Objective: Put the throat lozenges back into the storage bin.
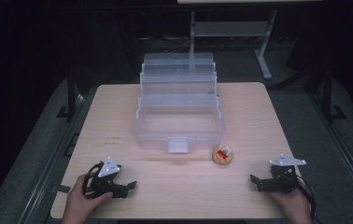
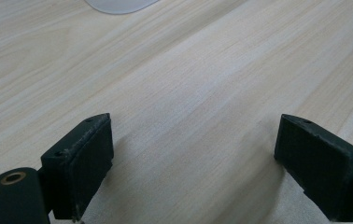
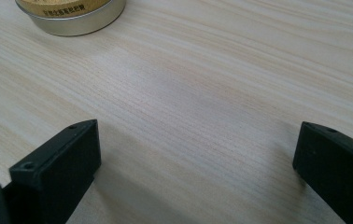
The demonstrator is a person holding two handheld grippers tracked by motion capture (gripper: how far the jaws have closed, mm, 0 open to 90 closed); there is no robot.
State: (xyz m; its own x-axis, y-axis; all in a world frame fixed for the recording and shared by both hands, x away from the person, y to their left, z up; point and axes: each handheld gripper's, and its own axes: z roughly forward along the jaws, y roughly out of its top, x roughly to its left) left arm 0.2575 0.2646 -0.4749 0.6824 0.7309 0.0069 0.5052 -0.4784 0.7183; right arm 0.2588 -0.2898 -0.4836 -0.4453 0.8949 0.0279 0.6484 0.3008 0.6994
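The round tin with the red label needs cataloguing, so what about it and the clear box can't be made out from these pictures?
- Round metal tin with the red label: label print too small in the high view; the right gripper view's top edge cuts the tin off.
- Clear plastic tiered box: any contents of its upper trays are blurred by frosted walls in the high view.

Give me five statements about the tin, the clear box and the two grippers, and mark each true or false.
1. The round tin lies inside the clear plastic box. False: it sits on the table, by the box's front right corner.
2. The left gripper is open and empty. True.
3. The right gripper is clamped on the tin. False: its jaws stand wide apart over bare wood.
4. The box's tiered trays are folded open. True.
5. The tin lies nearer the right gripper. True.
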